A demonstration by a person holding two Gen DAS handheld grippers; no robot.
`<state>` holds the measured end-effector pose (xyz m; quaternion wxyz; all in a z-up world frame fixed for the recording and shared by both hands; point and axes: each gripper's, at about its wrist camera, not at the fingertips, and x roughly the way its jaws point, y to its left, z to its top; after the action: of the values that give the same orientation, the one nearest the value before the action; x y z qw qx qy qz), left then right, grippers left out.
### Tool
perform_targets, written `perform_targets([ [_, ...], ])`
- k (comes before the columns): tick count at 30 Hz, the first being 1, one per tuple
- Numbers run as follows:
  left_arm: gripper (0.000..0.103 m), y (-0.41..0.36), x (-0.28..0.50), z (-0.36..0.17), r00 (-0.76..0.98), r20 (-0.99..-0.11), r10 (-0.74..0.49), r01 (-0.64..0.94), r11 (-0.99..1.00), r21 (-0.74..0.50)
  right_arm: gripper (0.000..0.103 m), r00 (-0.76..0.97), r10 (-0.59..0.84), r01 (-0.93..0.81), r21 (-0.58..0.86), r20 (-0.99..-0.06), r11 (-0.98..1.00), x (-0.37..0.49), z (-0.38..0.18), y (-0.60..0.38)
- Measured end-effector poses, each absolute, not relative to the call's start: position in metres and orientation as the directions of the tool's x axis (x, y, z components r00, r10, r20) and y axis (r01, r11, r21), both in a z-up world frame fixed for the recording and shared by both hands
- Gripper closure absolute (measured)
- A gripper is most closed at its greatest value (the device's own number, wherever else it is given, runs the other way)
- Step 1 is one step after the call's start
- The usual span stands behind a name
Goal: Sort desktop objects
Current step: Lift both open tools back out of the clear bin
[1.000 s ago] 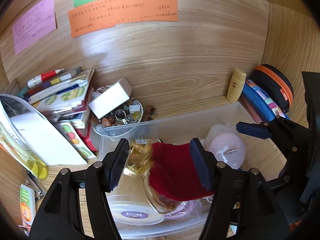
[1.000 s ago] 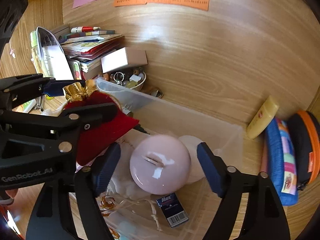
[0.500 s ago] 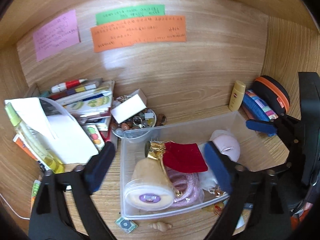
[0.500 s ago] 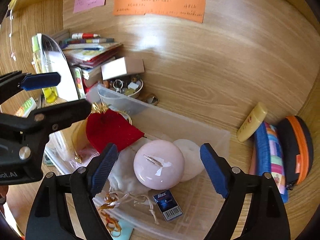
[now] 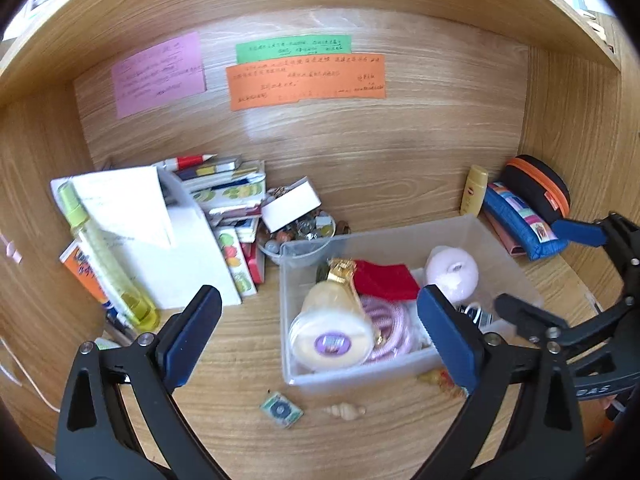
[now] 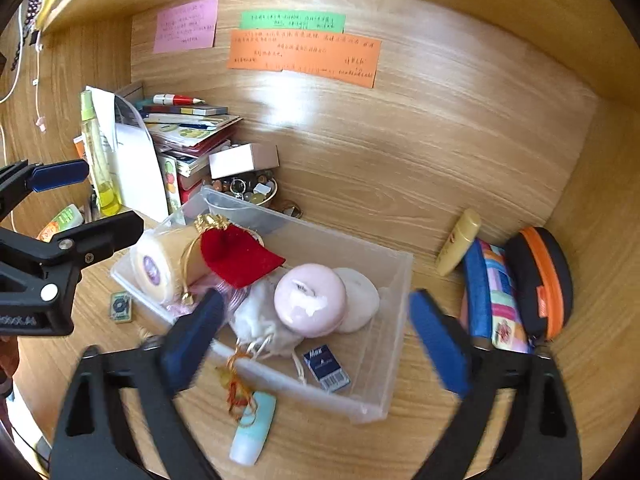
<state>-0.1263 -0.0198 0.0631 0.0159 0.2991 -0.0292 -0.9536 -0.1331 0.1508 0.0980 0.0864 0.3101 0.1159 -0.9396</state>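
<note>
Both grippers had drawn back from the bin since the earlier frames, and the red pouch, formerly between the left jaws, lay released inside it.

Left wrist view: the left gripper (image 5: 318,330) stood wide open and empty above the desk (image 5: 240,360). The bin (image 5: 400,372) sat at 3 o'clock of centre; in it the pouch (image 5: 384,280) rested at 12 o'clock of a cream roll (image 5: 332,328), with a pink cord (image 5: 390,320) beside and a pink ball (image 5: 452,272) toward 2 o'clock. A shell (image 5: 346,411) and a small tile (image 5: 281,410) lay loose on the desk at 6 o'clock of the bin, probably still to be sorted. The right gripper (image 5: 540,272) appeared at 3 o'clock, its jaws apart.

Right wrist view: the right gripper (image 6: 314,344) was likewise open and held nothing, its fingers blurred by motion. The pouch lay draped over the roll at the bin's 10 o'clock end, clear of the ball. A teal tube (image 6: 254,428) and a tassel (image 6: 236,388) lay outside the bin's near wall at 6 o'clock, plausibly the next candidates. Cases (image 6: 516,292) stood at 3 o'clock against the side wall.
</note>
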Motion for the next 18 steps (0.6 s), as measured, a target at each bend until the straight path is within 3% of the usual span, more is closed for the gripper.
perform_targets([
  [9,0.003,-0.043,-0.102,0.046,-0.8,-0.595,-0.075,0.047,-0.997,0.064,0.0,-0.819,-0.037,0.207,-0.235,-0.573,-0.95,-0.093,0.093,0.142],
  [18,0.003,-0.068,-0.097,-0.001,-0.72,-0.686,-0.101,0.075,-0.995,0.068,0.0,-0.751,0.001,0.205,-0.234,-0.661,-0.951,-0.089,0.049,0.143],
])
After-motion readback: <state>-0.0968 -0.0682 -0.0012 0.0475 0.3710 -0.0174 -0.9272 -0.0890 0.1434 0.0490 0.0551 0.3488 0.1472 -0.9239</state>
